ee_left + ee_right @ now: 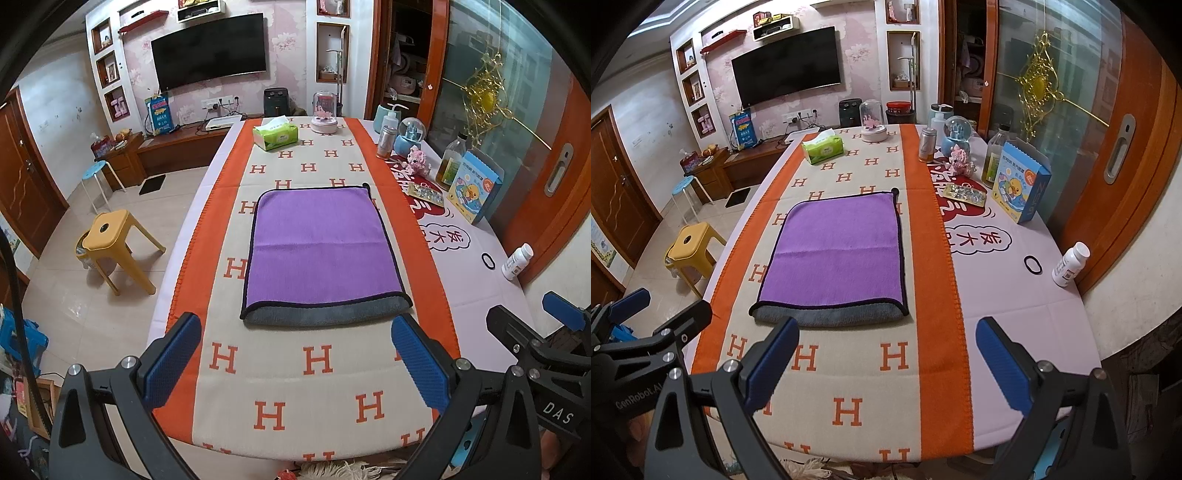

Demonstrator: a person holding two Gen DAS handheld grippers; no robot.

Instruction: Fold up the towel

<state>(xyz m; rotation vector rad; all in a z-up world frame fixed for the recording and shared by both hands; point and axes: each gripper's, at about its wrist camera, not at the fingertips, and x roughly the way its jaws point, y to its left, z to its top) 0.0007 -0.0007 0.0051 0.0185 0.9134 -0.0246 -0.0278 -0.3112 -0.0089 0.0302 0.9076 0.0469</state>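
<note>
Both tongs gape wide and empty: left gripper (295,362) and right gripper (886,362) at bottom of frame, short of the towel (317,251) (purple, folded, grey underside showing) lying mid-frame on the table (480,280).

Towel's (321,251) grey underlayer — mostly hidden

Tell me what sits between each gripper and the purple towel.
Nothing visible does. Only bare patterned table runner lies between the open left gripper and the purple towel, and likewise before the open right gripper. The tissue box and the bottles stand beyond the towel or off to the right.
</note>
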